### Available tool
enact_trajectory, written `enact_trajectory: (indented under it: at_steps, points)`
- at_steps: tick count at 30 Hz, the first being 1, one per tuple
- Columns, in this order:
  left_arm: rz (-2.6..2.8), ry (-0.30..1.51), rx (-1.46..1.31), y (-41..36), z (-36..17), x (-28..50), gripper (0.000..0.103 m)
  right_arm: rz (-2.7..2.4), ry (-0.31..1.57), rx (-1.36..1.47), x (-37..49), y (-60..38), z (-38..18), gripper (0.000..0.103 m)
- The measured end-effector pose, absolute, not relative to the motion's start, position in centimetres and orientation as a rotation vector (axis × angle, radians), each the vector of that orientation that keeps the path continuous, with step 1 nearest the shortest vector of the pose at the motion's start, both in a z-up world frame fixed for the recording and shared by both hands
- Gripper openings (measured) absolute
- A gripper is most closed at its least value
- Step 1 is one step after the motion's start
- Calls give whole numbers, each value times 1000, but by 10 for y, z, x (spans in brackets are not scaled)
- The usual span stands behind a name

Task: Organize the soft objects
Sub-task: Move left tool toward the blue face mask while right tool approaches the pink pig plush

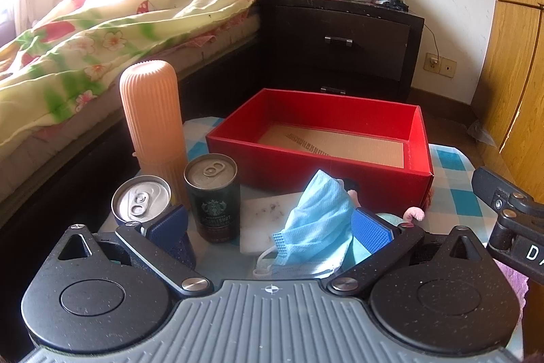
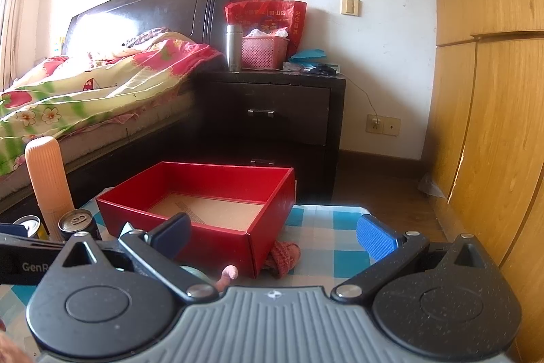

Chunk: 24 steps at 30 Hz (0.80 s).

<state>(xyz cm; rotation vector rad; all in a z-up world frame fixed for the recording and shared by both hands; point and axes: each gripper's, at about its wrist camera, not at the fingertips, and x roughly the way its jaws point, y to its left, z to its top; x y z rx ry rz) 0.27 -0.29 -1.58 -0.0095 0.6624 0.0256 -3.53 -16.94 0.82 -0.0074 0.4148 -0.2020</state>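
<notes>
An open red box (image 1: 326, 172) with a bare cardboard floor stands on the checked tablecloth; it also shows in the right wrist view (image 2: 210, 237). My left gripper (image 1: 268, 227) is open, and a crumpled blue face mask (image 1: 316, 223) lies between its fingers, leaning against the right pad (image 1: 370, 232). A white cloth (image 1: 261, 220) lies under the mask. A pink soft piece (image 1: 416, 213) sits by the box's near corner. My right gripper (image 2: 273, 235) is open and empty in front of the box. A red knitted item (image 2: 284, 257) and a pink soft tip (image 2: 229, 273) lie at the box's corner.
A tall ribbed peach container (image 1: 153, 121), a Starbucks can (image 1: 212, 196) and a second can (image 1: 141, 199) stand left of the box. A bed (image 1: 102, 33), a dark nightstand (image 1: 340, 43) and a wooden wardrobe (image 2: 486, 91) surround the table.
</notes>
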Motion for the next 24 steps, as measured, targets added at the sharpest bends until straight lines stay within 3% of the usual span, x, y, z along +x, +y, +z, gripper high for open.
enact_trajectory:
  at_steps: [24]
  points:
    - [12, 673, 2, -6, -18, 2, 98, -197, 421, -7, -33, -169, 9, 85]
